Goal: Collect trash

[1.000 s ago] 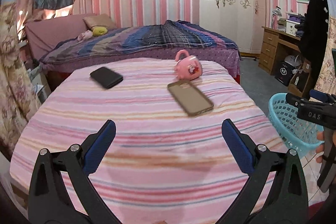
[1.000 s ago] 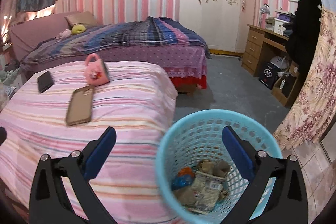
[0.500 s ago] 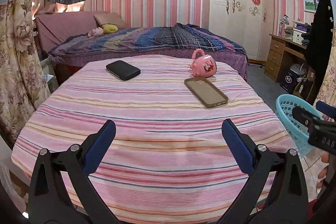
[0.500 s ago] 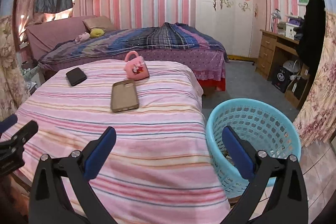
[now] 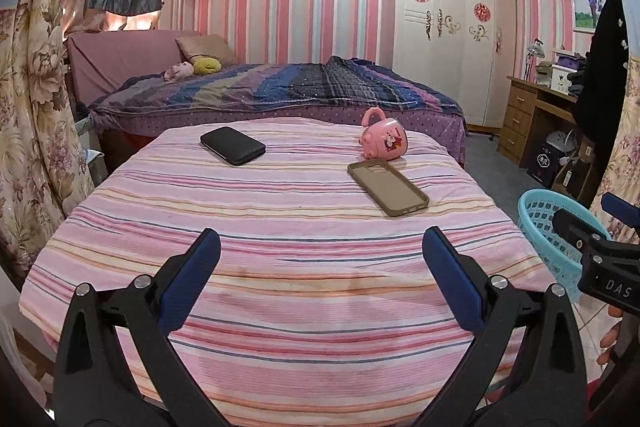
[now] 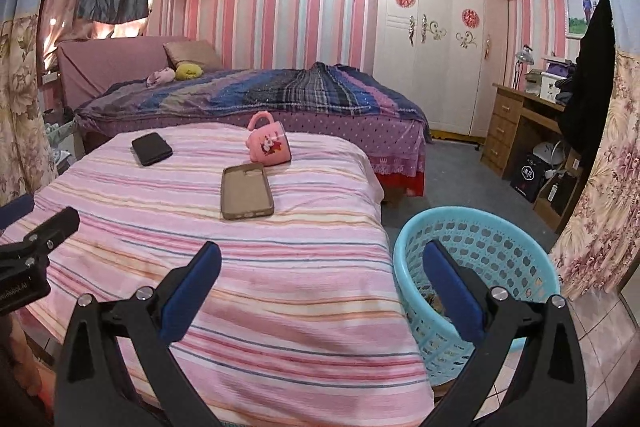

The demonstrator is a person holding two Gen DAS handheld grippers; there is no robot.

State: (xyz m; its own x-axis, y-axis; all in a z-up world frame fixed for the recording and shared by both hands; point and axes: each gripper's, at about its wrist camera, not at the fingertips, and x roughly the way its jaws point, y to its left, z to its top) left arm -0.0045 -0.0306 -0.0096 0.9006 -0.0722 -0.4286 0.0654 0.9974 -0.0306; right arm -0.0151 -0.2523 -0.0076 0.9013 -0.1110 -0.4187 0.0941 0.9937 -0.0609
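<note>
A light blue plastic basket [image 6: 516,247] stands on the floor right of the striped table; a bit of trash shows at its bottom, mostly hidden. It also shows in the left wrist view [image 5: 540,223]. My left gripper [image 5: 320,275] is open and empty over the near part of the pink striped tablecloth [image 5: 304,227]. My right gripper [image 6: 320,283] is open and empty, held back from the table's near right corner, its right finger [image 6: 452,291] in front of the basket. No loose trash shows on the table.
On the table lie a black phone [image 5: 233,145], a brown phone case [image 5: 387,187] and a tipped pink mug [image 5: 384,139]. A bed [image 5: 272,95] stands behind. A wooden desk [image 6: 520,123] and boxes are at right, floral curtains at both sides.
Both grippers have pulled back and up from the table and basket. The right view no longer looks down into the basket; the basket now sits lower right. Both stay open.
</note>
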